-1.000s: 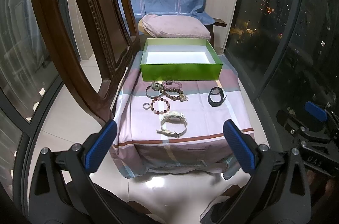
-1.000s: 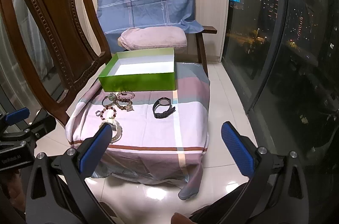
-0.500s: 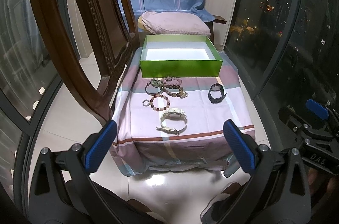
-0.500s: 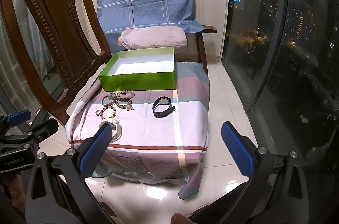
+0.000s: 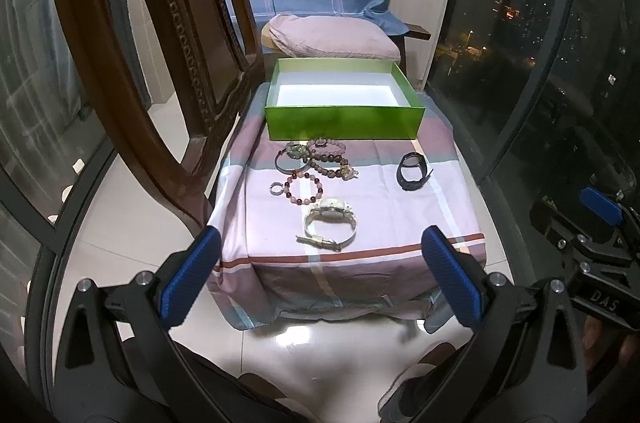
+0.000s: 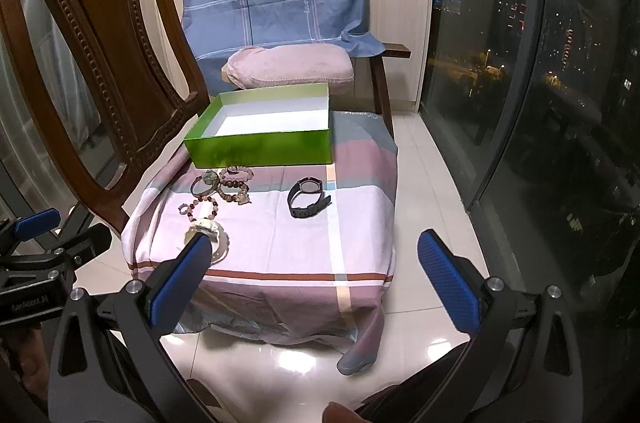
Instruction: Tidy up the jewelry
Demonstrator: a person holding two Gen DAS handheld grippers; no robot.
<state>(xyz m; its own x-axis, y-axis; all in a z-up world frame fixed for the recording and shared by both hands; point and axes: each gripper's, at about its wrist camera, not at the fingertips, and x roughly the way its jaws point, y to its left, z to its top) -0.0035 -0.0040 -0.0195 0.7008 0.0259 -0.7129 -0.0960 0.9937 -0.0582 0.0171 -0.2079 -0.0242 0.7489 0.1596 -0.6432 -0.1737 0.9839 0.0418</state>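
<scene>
Nothing has gone into the green box yet: its white floor shows bare. Bracelets, a pale watch and a black watch all lie on the cloth-covered counter before it. Left claw and right claw hang short of the counter, both spread wide and empty.

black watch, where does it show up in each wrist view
Left wrist view: the black watch lies right of centre on the striped cloth, right of the bead bracelets.
Right wrist view: the black watch lies near the picture's centre, again right of the bracelets.
Shared landmark: the green box stands just behind it in both views.
</scene>
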